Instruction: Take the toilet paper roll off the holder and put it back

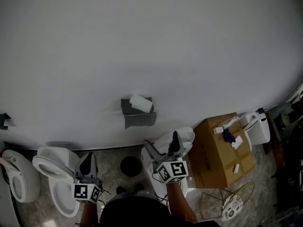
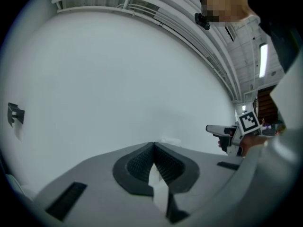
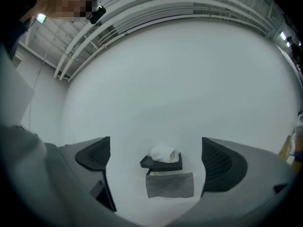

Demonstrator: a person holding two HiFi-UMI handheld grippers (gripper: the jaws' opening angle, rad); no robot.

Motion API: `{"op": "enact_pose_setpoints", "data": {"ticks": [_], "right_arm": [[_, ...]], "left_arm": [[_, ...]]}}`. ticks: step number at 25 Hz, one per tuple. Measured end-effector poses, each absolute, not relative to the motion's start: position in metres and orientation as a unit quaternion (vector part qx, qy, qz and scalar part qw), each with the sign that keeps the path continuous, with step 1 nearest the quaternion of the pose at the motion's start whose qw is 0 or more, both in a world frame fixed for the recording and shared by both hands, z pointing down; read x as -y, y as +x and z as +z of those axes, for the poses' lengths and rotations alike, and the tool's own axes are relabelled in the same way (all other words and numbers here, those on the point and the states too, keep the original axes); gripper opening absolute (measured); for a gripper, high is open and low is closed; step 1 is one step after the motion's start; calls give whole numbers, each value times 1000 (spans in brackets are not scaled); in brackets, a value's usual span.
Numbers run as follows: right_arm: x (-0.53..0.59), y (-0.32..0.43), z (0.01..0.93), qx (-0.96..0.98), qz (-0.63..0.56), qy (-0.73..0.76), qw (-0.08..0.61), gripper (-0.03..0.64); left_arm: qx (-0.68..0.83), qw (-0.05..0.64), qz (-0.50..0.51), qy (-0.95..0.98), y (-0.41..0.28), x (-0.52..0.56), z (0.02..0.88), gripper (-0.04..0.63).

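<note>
one roll [image 1: 141,103], one holder [image 1: 140,118], two tongs [image 1: 88,157] [image 1: 162,144]

Mid-frame, a white toilet paper roll [image 1: 141,103] and dark grey holder [image 1: 138,118] show against a pale grey-white wall [image 1: 151,41]. The left gripper [image 1: 89,159] and right gripper [image 1: 163,143] are grey with black ribbed pads and black-and-white square-patterned cubes. At lower right the cardboard box [image 1: 222,157] is brown; at lower left the toilet [image 1: 53,168] is white.

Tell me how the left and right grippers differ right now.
The left gripper has its jaws shut together; the right gripper has them wide apart. The right gripper frames the toilet paper roll between its jaws; the left gripper frames nothing. Both hold nothing.
</note>
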State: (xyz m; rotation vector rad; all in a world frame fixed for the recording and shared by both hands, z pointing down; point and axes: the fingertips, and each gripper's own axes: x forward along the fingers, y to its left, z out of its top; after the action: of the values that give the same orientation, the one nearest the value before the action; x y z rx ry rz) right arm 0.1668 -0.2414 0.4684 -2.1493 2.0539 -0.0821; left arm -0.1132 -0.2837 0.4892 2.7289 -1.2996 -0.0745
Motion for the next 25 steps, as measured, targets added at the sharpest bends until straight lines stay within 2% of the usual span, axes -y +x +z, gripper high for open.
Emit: {"op": "enact_pose_setpoints", "data": {"ticks": [5,14,21,25], "right_arm": [[261,169,477,-691,-33,-718,73,580],[293,178,492,-696,-43,-714,60,580],[313,185,512,-700,-53,-711,44,578],[323,187,519,-703,-52,-709,33,578]], "left_arm": [[439,35,-47,897,-126,297,499,3],[451,34,-52,890,-125,306,494,3],[442,67,-42,893,-115,302,487,3],[450,35,-60,890,-123,306,495,3]]}}
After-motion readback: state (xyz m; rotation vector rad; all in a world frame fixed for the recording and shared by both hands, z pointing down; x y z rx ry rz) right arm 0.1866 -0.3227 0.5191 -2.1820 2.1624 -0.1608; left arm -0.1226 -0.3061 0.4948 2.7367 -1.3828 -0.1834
